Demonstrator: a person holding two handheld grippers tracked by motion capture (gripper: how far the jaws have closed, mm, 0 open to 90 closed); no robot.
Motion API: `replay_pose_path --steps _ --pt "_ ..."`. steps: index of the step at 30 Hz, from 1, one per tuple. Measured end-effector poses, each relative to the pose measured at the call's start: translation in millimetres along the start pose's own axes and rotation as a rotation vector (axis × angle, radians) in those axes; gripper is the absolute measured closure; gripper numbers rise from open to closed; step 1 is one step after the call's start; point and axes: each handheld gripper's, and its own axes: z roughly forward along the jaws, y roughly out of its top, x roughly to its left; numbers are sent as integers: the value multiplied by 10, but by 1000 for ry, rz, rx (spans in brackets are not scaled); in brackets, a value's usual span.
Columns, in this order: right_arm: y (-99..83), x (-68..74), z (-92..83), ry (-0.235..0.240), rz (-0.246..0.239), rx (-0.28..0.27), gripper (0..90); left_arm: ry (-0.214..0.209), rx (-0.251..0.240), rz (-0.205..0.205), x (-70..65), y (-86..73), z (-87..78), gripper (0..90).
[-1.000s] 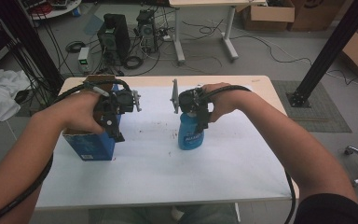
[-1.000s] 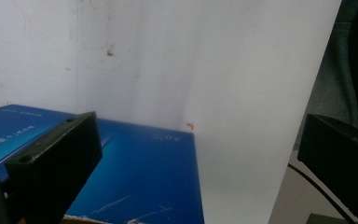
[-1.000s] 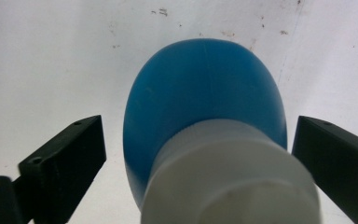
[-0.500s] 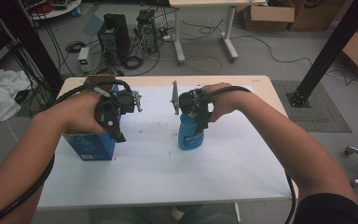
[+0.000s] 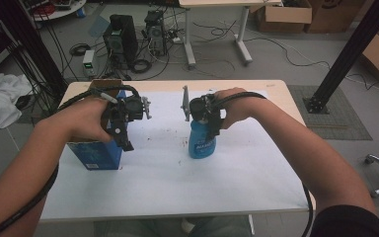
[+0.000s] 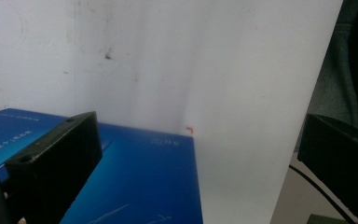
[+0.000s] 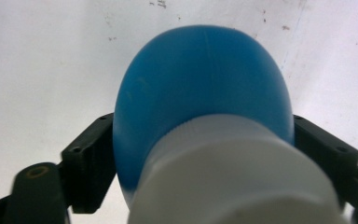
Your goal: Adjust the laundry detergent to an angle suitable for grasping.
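Note:
A blue bottle (image 5: pixel 201 144) with a white cap (image 7: pixel 233 177) stands upright mid-table. My right gripper (image 5: pixel 212 129) reaches down over it from above. Its jaws have just been closing, and in the right gripper view my right gripper (image 7: pixel 203 126) has one jaw against each side of the blue bottle (image 7: pixel 200 84). A blue box (image 5: pixel 94 154) stands near the table's left edge. My left gripper (image 5: pixel 123 133) hovers over its right end. In the left gripper view my left gripper (image 6: pixel 200 126) is wide open above the blue box (image 6: pixel 135 182), with nothing gripped.
The white table (image 5: pixel 256 168) has bare surface in front of and to the right of the bottle. Behind it on the floor stand computer towers (image 5: pixel 121 37) and cables. A black post (image 5: pixel 348 54) rises at the right, and a white cloth (image 5: pixel 0 106) lies at the left.

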Motion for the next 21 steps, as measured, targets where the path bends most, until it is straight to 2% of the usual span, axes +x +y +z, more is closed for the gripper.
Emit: replay_pose_path --steps 21 --pt "9 14 18 -3 6 -12 235 1 1 -4 -4 -15 15 1"
